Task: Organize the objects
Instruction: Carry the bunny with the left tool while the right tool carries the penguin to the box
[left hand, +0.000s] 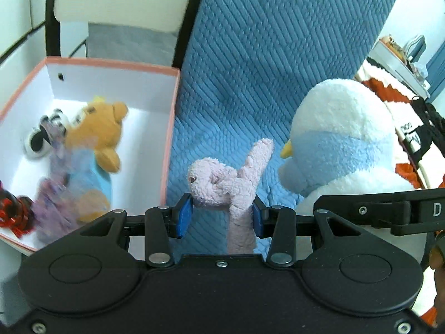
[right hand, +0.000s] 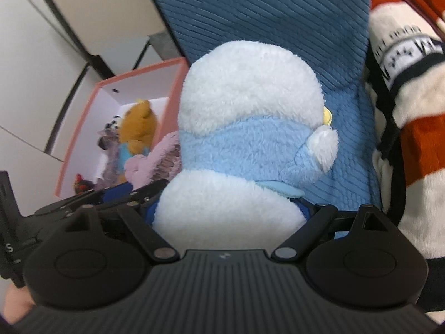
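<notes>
The pink rabbit plush (left hand: 222, 183) hangs pinched between the blue pads of the left tool (left hand: 221, 218), its long body running back toward the camera. The pink-rimmed box (left hand: 169, 128) lies to its left (already holding a bear (left hand: 103, 136) and other toys), so the left tool is nearer. The right tool (right hand: 228, 217), spread wide, clasps the blue-and-white penguin plush (right hand: 250, 128) over the blue bedcover (left hand: 250, 69).

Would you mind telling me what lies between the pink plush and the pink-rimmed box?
Only bare blue quilted cover; the left wrist view shows nothing else between pink plush and box.
</notes>
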`<state>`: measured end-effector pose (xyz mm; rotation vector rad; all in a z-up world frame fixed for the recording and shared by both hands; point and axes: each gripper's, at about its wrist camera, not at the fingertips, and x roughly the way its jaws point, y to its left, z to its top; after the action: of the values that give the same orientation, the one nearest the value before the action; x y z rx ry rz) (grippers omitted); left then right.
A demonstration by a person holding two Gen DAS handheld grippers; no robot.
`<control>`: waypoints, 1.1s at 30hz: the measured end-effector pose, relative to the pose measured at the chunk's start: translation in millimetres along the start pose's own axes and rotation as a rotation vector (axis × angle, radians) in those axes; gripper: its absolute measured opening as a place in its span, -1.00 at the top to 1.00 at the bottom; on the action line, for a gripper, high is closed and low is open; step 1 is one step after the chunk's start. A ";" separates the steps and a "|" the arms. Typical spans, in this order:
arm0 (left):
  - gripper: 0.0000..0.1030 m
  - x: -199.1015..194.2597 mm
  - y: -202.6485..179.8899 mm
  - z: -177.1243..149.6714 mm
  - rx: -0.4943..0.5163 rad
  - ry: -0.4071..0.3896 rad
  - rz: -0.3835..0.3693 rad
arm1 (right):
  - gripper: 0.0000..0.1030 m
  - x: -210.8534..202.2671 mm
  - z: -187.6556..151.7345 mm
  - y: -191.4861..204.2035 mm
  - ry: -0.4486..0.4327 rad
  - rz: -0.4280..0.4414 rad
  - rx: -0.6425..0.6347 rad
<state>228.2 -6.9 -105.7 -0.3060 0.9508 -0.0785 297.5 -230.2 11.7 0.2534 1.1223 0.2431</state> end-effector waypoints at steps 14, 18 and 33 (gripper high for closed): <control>0.21 -99.1 73.5 79.2 -0.046 -0.141 0.028 | -0.76 -37.5 64.7 102.4 -0.073 0.102 -0.100; 0.21 -118.4 96.9 94.8 -0.062 -0.170 0.050 | -0.76 -31.3 82.6 135.3 -0.076 0.122 -0.137; 0.21 -97.1 209.6 99.6 -0.166 -0.118 0.144 | -0.76 60.0 117.2 201.6 0.004 0.115 -0.205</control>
<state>238.2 234.6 -36.4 -0.3899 0.8606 0.1494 415.8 -29.7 73.2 0.1353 1.0793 0.4583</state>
